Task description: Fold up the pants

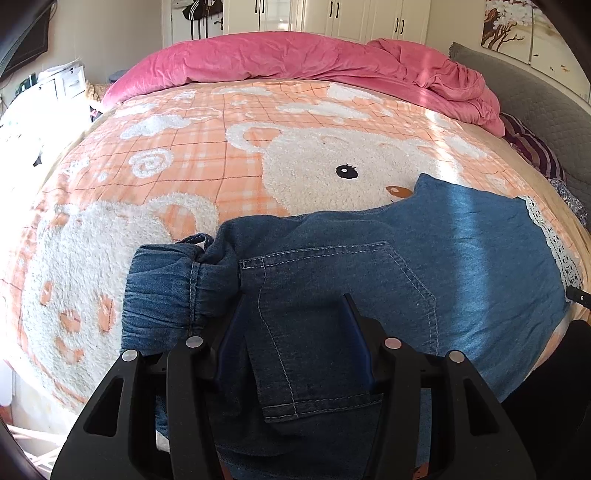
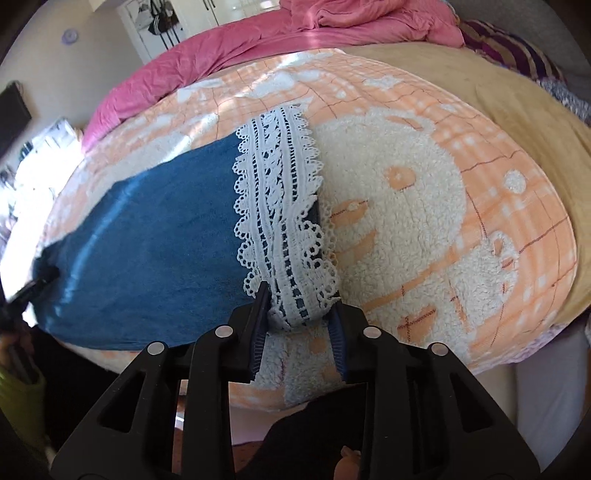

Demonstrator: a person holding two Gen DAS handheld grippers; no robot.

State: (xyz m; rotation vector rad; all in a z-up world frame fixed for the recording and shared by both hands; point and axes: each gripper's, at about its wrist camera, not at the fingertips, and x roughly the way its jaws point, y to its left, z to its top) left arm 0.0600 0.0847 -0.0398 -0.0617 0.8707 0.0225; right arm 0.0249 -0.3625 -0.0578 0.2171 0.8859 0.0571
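In the left wrist view, the left tongs [image 1: 295, 325] are seen spread open over the denim pants [image 1: 369, 258], with the back pocket [image 1: 332, 314] lying between the two fingers [image 1: 354, 332]. Whether the fingertips press into the cloth cannot be told. The gathered elastic waistband [image 1: 162, 291] is bunched just to the left of the tongs, and the legs stretch away to the right, ending in a white lace hem [image 1: 550, 236]. The pants are laid on a bed covered by a peach plaid blanket [image 1: 184, 147] with fleecy white bear figures. Beyond the tongs, at the far side of the bed, a crumpled pink duvet [image 1: 295, 55] is heaped, and white wardrobe doors [image 1: 332, 14] are seen behind it.

In the right wrist view, the right tongs [image 2: 299, 314] are held partly open, and the near end of the lace hem [image 2: 280, 206] is gathered between the two fingers [image 2: 260, 317]. The lace touches both inner faces, yet a firm grip cannot be confirmed. The denim leg [image 2: 147, 240] runs away to the left of the tongs, flat on the blanket [image 2: 443, 240]. The pink duvet [image 2: 258, 48] lies ahead at the far side, and a tan sheet [image 2: 517, 118] is seen at the far right.
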